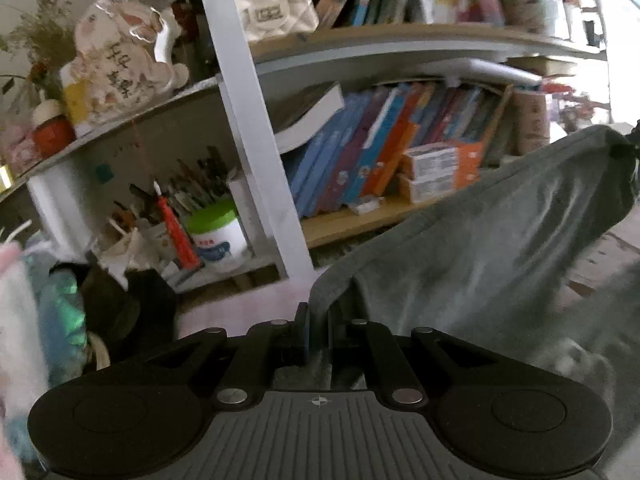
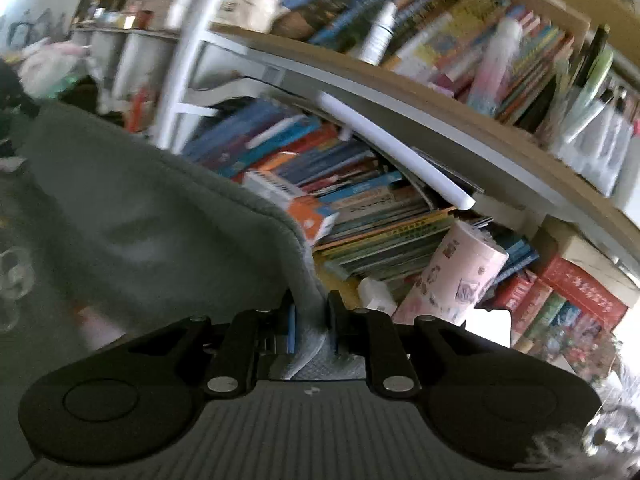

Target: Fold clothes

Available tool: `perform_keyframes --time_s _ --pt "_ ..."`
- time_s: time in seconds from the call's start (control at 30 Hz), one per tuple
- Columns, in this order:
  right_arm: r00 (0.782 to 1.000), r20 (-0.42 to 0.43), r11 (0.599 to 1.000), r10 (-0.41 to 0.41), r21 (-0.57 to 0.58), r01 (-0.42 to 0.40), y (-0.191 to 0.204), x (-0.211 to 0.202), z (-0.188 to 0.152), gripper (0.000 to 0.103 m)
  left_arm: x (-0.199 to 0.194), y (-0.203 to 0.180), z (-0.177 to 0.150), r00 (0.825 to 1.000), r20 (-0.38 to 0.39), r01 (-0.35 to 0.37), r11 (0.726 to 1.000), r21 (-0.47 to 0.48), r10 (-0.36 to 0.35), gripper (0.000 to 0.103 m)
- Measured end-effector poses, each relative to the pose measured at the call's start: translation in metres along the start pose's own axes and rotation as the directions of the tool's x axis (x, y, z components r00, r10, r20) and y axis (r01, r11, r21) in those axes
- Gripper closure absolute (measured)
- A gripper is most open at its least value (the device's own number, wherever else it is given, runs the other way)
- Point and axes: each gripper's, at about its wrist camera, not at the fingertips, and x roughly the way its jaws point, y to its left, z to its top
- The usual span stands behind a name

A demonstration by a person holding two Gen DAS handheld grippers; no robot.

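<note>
The left hand-held gripper (image 1: pixel 318 320) is clenched on 1 edge of a grey garment (image 1: pixel 500 216), and the right hand-held gripper (image 2: pixel 312 320) is clenched on the opposite edge of the same grey garment (image 2: pixel 132 216). The cloth hangs stretched in the air between the 2, lifted in front of a bookshelf (image 1: pixel 360 40) packed with books (image 1: pixel 372 140). A pink patterned cylinder (image 2: pixel 456 276) leans against the book stacks on the right.

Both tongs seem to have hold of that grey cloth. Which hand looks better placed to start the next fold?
Hard to pick: the left tongs and the right tongs are each shut on the grey garment, stretched between them. Likely both move together; neither shows a clear advantage.
</note>
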Motion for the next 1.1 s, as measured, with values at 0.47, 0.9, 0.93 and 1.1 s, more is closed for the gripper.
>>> perform_keyframes --time_s 0.47,0.9,0.93,1.1 --pt "0.966 -0.227 0.988 0.121 -0.07 -0.14 0.09 -0.116 -0.081 0.061 -0.078 -0.04 -0.114 0.99 -0.131 0.039 0.985 -0.167 -0.062 0.079" --pt "0.915 -0.099 0.543 0.392 0.827 -0.143 0.035 -0.121 -0.1 0.04 -0.051 0.017 -0.172 0.961 0.172 0.25 0.42 -0.873 -0.215 0.034" --pt "0.915 -0.074 0.488 0.397 0.861 -0.142 0.031 -0.12 -0.101 0.039 -0.046 0.019 -0.174 0.963 0.176 0.246 0.397 -0.884 -0.205 0.034" --pt "0.924 -0.024 0.207 0.382 0.976 -0.06 0.012 -0.1 -0.116 0.037 -0.023 0.025 -0.183 0.967 0.153 0.21 0.291 -0.934 -0.205 0.038"
